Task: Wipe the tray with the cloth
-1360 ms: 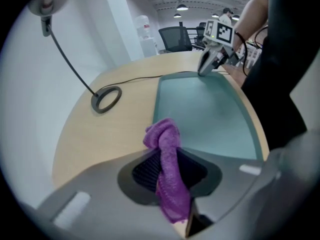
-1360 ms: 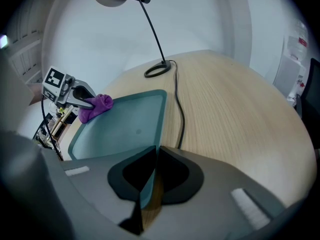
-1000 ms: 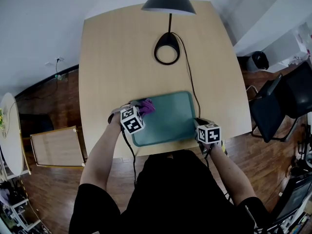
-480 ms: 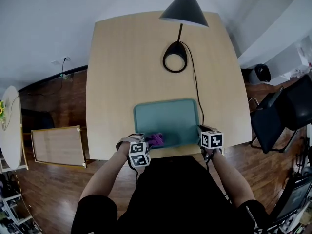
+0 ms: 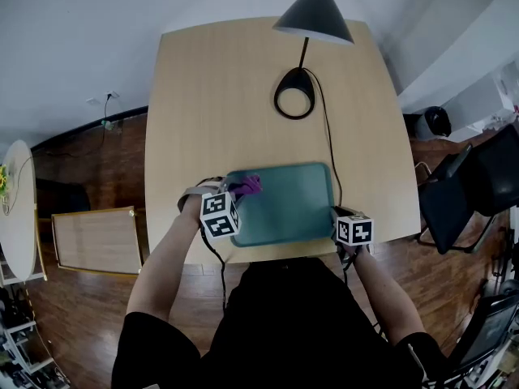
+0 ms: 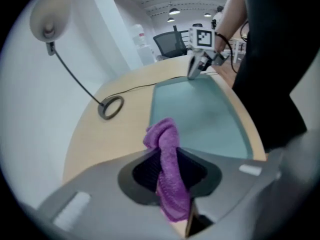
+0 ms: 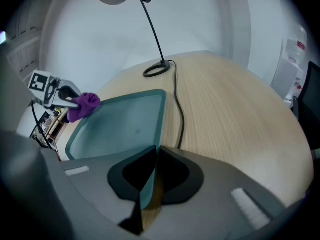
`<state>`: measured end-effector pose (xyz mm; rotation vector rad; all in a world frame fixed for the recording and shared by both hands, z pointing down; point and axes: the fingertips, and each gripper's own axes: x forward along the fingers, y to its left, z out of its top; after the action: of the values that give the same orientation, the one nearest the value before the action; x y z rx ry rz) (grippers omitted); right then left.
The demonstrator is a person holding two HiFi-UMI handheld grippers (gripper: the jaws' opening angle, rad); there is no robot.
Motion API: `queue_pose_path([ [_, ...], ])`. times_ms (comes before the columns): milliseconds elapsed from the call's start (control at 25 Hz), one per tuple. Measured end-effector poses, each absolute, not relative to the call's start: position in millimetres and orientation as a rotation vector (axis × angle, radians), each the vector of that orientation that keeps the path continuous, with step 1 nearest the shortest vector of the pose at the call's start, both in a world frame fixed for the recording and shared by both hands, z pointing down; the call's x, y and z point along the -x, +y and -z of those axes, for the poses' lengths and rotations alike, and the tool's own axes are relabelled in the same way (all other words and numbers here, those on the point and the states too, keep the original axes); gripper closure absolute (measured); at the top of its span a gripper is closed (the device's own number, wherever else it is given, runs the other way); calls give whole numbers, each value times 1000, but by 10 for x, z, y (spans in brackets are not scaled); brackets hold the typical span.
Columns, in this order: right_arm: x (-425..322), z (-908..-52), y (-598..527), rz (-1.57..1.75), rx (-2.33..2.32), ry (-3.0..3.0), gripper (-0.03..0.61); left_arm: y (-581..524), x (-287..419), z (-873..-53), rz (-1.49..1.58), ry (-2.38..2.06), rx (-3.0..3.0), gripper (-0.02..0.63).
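A teal tray (image 5: 288, 205) lies near the table's front edge. A purple cloth (image 5: 247, 186) rests at the tray's far left corner, and my left gripper (image 5: 238, 190) is shut on it. In the left gripper view the cloth (image 6: 163, 139) is bunched between the jaws of that gripper (image 6: 169, 176), above the tray (image 6: 200, 114). My right gripper (image 5: 336, 215) is shut on the tray's near right rim; in its own view the jaws (image 7: 149, 184) pinch the thin edge of the tray (image 7: 120, 129). From there the cloth (image 7: 86, 104) shows at the tray's far side.
A desk lamp stands behind the tray, with its ring base (image 5: 295, 104) on the table and its shade (image 5: 316, 16) overhead. Its black cable (image 5: 328, 148) runs past the tray's right edge. A dark chair (image 5: 462, 177) stands to the right of the table.
The left gripper carried the cloth from the tray's far left corner down to its near left corner, then back to the far left corner. The right gripper stayed on the rim.
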<state>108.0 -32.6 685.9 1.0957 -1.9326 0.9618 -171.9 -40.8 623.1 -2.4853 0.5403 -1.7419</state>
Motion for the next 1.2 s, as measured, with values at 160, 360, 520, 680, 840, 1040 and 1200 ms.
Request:
queue_pose_path([
  [160,-1069,-6847,-327,-961,-1099,-1928,552,-857,1979,-6317,1811,554,2386,503],
  [360,-1063,-6834,-328,-968,-1101,-1928,552,-627,1991,-6644,1849,459,2403,503],
  [520,-1106,-6837,-327,-970,-1111,-1924,552,-93,1818,-6675,1790,379,2438,503],
  [680,-1101,-6859,-317,-969,-1128,-1912,552,650,1653,-6665,1760,253,2461,503],
  [840,-1115,-6873,-322,-964,-1140,-1904,552,1151,1504,-6665,1733,246,2490,503],
  [1040,-1173,-6924,-314,-953,-1145,-1880,552,1187,1436,-6698,1719,253,2508,503],
  [1200,-1157,-6939,-309,-993,-1155,-1868,552,1009,1456,-6540,1727,369,2551,503],
])
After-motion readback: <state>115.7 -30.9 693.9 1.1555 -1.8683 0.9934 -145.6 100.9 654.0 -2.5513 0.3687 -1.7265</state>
